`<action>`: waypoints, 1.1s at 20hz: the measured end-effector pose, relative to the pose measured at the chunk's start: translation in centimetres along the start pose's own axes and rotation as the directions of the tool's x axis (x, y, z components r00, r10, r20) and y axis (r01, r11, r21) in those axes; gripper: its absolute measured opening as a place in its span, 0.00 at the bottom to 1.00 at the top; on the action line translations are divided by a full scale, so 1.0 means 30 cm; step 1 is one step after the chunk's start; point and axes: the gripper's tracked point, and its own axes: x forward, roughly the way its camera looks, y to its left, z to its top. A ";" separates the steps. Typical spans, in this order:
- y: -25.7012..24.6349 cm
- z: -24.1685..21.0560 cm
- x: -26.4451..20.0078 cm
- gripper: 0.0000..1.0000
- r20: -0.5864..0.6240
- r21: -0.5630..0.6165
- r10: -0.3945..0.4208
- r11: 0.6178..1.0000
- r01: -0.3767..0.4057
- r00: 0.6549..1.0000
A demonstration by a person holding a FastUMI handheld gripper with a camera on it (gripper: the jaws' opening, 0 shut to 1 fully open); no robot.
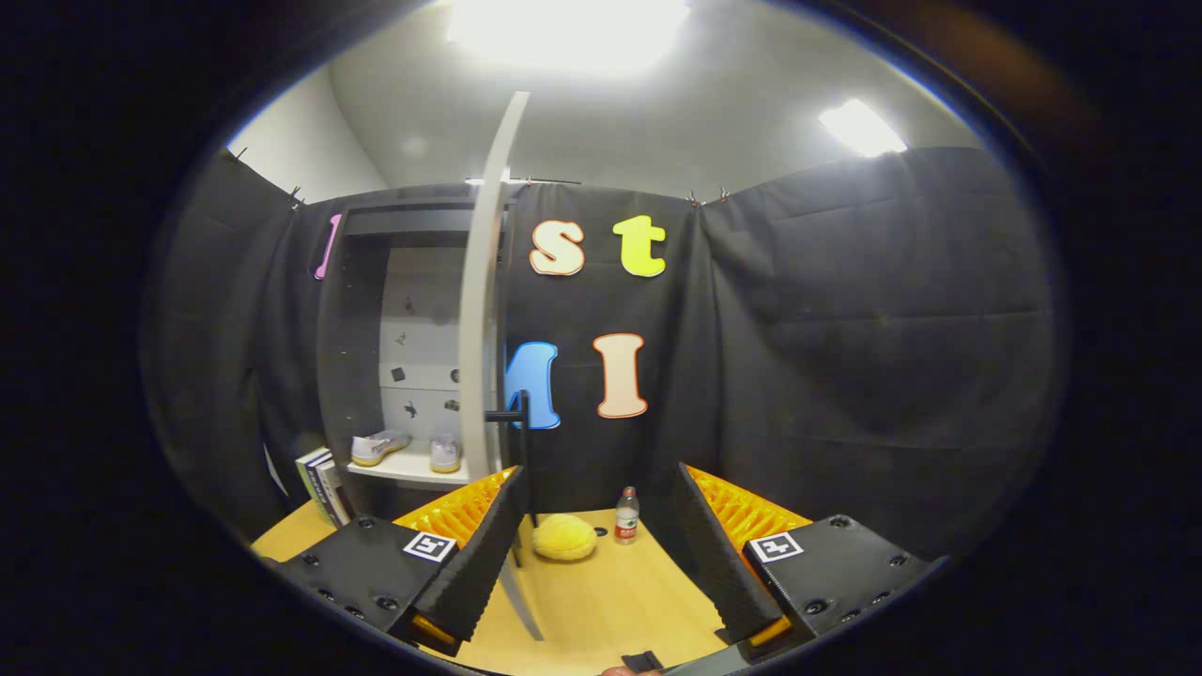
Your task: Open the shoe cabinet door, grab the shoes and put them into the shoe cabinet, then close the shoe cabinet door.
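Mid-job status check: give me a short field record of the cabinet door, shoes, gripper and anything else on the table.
door: shoe cabinet door open, seen edge-on, its black handle toward the gripper
shoes: pair of shoes on the cabinet shelf
gripper: gripper open, holding nothing
table: yellow plush, bottle, books beside the cabinet

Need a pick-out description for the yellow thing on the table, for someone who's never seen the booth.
Start at the tall dark shoe cabinet with its pale door swung open. On the wooden table near the foot of that door, just ahead of the open tongs, lies a round, fuzzy yellow object. Its neighbour is an upright small bottle; the yellow thing is low, soft-looking and lying flat.
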 end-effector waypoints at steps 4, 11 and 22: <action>-0.055 -0.049 0.209 0.98 -0.040 -0.013 -0.011 1.000 0.010 0.999; 0.086 -0.147 0.421 0.98 -0.122 0.048 0.197 0.980 -0.192 0.973; 0.258 -0.142 0.330 0.92 -0.162 0.056 0.180 0.983 -0.173 0.970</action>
